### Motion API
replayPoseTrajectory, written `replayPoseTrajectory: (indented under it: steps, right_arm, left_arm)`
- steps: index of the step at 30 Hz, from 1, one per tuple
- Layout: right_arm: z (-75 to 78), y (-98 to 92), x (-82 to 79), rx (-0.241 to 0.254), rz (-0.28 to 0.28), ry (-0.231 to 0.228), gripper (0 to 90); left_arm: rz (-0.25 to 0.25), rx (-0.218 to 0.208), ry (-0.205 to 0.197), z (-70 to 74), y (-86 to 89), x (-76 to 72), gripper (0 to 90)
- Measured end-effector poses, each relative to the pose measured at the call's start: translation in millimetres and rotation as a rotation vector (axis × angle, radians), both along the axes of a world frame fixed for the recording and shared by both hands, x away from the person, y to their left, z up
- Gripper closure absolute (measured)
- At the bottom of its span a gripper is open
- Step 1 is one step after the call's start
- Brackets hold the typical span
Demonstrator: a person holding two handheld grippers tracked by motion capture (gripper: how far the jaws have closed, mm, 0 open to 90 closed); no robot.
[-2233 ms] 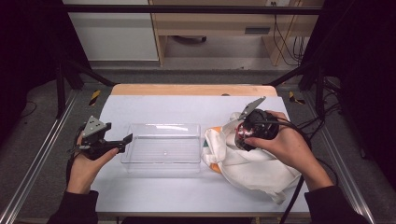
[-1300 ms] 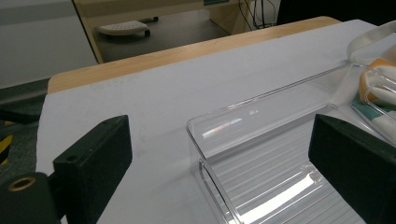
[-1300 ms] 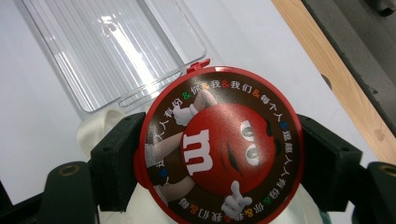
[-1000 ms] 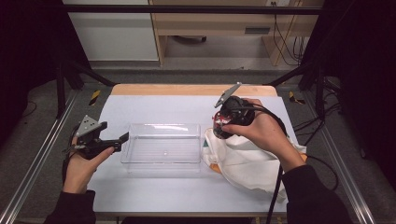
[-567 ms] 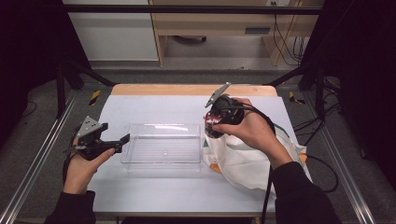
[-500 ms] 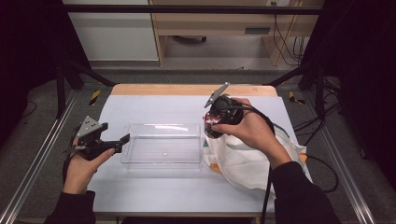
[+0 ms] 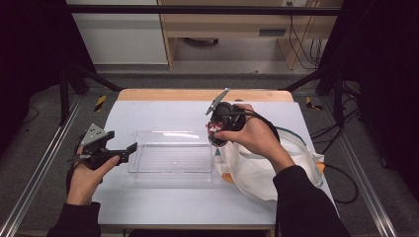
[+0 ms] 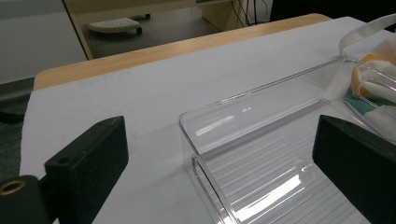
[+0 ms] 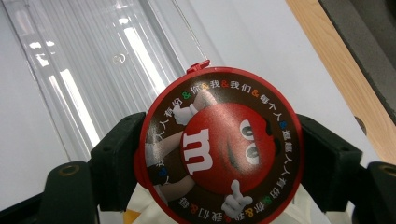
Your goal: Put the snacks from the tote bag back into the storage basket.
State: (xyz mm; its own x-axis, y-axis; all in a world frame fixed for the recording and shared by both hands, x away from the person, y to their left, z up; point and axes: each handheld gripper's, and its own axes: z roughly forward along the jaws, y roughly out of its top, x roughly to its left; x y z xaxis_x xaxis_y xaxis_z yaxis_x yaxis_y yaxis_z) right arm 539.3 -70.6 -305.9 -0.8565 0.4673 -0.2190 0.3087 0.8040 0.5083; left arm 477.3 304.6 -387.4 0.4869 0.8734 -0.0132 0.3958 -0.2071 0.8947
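A round candy tub [image 9: 219,144] with a red-rimmed lid showing a red cartoon candy sits between the jaws of my right gripper [image 9: 218,156], which is shut on its sides. In the high view that gripper [image 7: 216,136] hovers at the right end of a clear plastic tray [image 7: 170,132], just left of a white cloth bag [image 7: 257,170]. My left gripper [image 7: 129,149] rests by the tray's left end, open and holding nothing. In the left gripper view its jaws stand wide either side of the tray's near corner [image 8: 196,140].
The tray's ribbed floor [image 9: 93,70] lies below the tub. A white sheet [image 7: 163,111] covers the table, with a wooden strip [image 7: 197,95] along the far edge. Orange and green items [image 8: 359,84] show inside the bag. Cables trail to the right.
My right gripper has carried the candy tub left, from over the bag to the tray's right end, and slightly lower. The left gripper has stayed put.
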Motion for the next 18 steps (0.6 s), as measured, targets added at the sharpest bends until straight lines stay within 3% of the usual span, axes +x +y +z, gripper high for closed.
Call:
replayPoseTrajectory:
  steps: [18]
  right_arm:
    - [-7.6,11.3,2.6,0.029,0.007,0.006,24.8]
  left_arm:
    - [0.01,-0.013,-0.004,1.7,4.1,-0.1,3.8]
